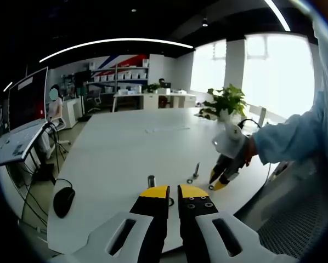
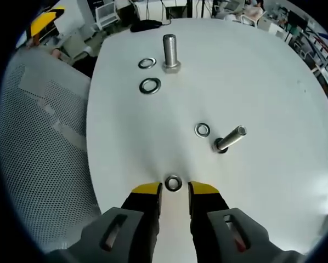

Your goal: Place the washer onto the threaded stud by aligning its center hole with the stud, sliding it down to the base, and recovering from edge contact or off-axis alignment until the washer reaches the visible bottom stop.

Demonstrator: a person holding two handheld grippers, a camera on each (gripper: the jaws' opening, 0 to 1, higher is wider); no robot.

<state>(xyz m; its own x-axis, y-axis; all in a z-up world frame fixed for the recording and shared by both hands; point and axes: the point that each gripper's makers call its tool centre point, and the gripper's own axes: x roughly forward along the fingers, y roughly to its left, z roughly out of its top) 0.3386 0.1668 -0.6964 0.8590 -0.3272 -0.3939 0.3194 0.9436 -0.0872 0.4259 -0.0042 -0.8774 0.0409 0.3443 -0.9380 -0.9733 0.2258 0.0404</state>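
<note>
Two yellow-tipped jaws of the left gripper (image 1: 173, 193) rise at six o'clock in the left gripper view, pressed nearly together on nothing, above the white table (image 1: 125, 148). At three o'clock the right gripper (image 1: 220, 181) dips toward the tabletop near a threaded stud (image 1: 196, 171).

In the right gripper view, its jaws stand slightly spread, flanking a washer (image 2: 173, 183) lying flat at six o'clock, not yet pinched. A smaller stud (image 2: 230, 139) leans at three o'clock beside another washer (image 2: 202, 130); a large bolt (image 2: 170, 53) stands at twelve with two washers (image 2: 148, 74). Pinch the washer by its rim, keeping it level so the hole meets the stud squarely.
</note>
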